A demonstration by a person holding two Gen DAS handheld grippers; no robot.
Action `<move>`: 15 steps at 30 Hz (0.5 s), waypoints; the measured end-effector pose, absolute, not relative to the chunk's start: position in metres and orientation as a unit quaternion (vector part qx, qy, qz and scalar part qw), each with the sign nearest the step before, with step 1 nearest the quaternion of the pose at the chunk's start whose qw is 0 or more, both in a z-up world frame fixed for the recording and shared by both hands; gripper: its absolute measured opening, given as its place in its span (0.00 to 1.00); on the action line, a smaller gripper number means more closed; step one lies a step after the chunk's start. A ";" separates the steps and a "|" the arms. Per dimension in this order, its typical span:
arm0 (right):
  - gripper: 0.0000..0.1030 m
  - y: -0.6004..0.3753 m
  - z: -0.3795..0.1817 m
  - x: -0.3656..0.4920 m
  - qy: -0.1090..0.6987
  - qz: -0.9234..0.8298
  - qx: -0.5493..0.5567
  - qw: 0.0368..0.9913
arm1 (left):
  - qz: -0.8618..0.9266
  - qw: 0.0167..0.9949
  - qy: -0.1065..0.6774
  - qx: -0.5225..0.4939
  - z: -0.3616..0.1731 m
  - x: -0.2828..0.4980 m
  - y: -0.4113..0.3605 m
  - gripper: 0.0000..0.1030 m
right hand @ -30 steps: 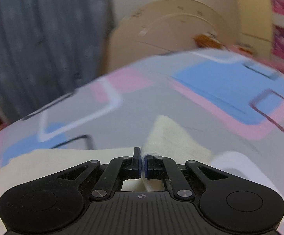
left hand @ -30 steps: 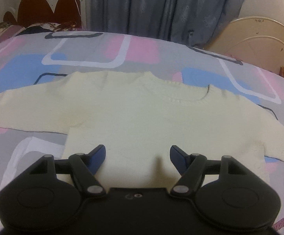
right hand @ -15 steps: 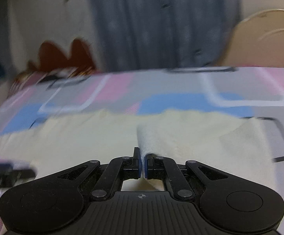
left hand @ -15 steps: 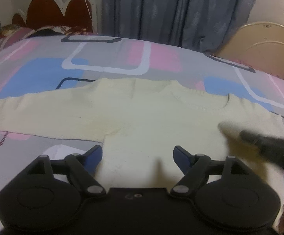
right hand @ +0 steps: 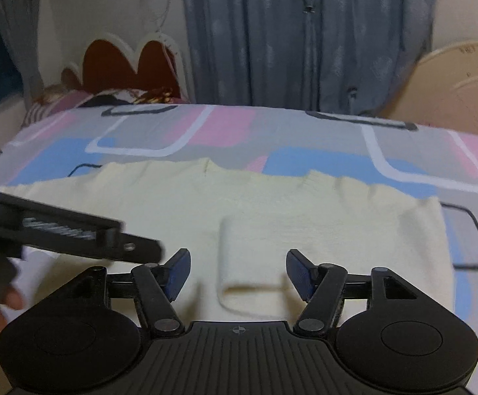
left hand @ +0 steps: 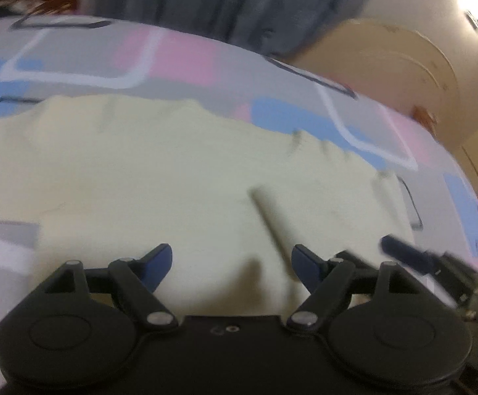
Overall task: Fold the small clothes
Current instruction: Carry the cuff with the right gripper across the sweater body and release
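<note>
A small pale yellow sweater (right hand: pixel 272 204) lies flat on the bed, neckline away from me. Its right sleeve (right hand: pixel 242 263) is folded across the body, the cuff lying just ahead of my right gripper (right hand: pixel 235 271), which is open and empty. My left gripper (left hand: pixel 232 263) is open and empty over the sweater's (left hand: pixel 140 181) lower body; the folded sleeve's edge (left hand: pixel 268 217) shows as a ridge there. The left gripper also shows at the left of the right wrist view (right hand: pixel 74 233). The right gripper's fingertip (left hand: pixel 403 253) shows at the lower right of the left wrist view.
The bed has a grey sheet (right hand: pixel 272 131) with pink, blue and white rounded squares. A red headboard (right hand: pixel 123 56) and pillows are at the far left, grey curtains (right hand: pixel 305 33) behind, a cream round-topped panel (right hand: pixel 453 92) at the right.
My right gripper carried the right sleeve across the sweater's body, then opened and let it go. My left gripper stayed open and shifted to the right.
</note>
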State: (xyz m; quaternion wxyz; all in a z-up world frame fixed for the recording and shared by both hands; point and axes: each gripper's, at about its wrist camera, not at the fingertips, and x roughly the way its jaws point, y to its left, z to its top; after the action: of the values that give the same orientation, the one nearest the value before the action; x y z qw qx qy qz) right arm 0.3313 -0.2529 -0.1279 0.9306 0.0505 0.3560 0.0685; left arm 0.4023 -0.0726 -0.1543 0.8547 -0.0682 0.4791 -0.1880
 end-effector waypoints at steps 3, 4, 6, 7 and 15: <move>0.62 -0.277 -0.128 0.319 0.361 0.021 0.040 0.932 | -0.230 0.845 0.482 -0.023 -0.162 0.392 -0.103 0.64; 0.62 -0.286 -0.131 0.316 0.368 0.007 0.040 0.929 | -0.235 0.844 0.481 -0.011 -0.164 0.390 -0.112 0.59; 0.62 -0.299 -0.134 0.313 0.376 -0.014 0.045 0.925 | -0.235 0.848 0.475 0.012 -0.171 0.387 -0.129 0.57; 0.62 -0.305 -0.136 0.310 0.378 -0.024 0.047 0.924 | -0.228 0.852 0.471 0.020 -0.176 0.388 -0.135 0.57; 0.62 -0.336 -0.153 0.299 0.402 -0.066 0.049 0.912 | -0.193 0.885 0.424 0.022 -0.185 0.398 -0.144 0.32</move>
State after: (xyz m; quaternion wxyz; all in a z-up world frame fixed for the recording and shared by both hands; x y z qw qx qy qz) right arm 0.2989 -0.3364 -0.1535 0.9121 0.0492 0.4017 -0.0658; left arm 0.3978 -0.1438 -0.1850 0.8845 0.0222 0.4242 -0.1926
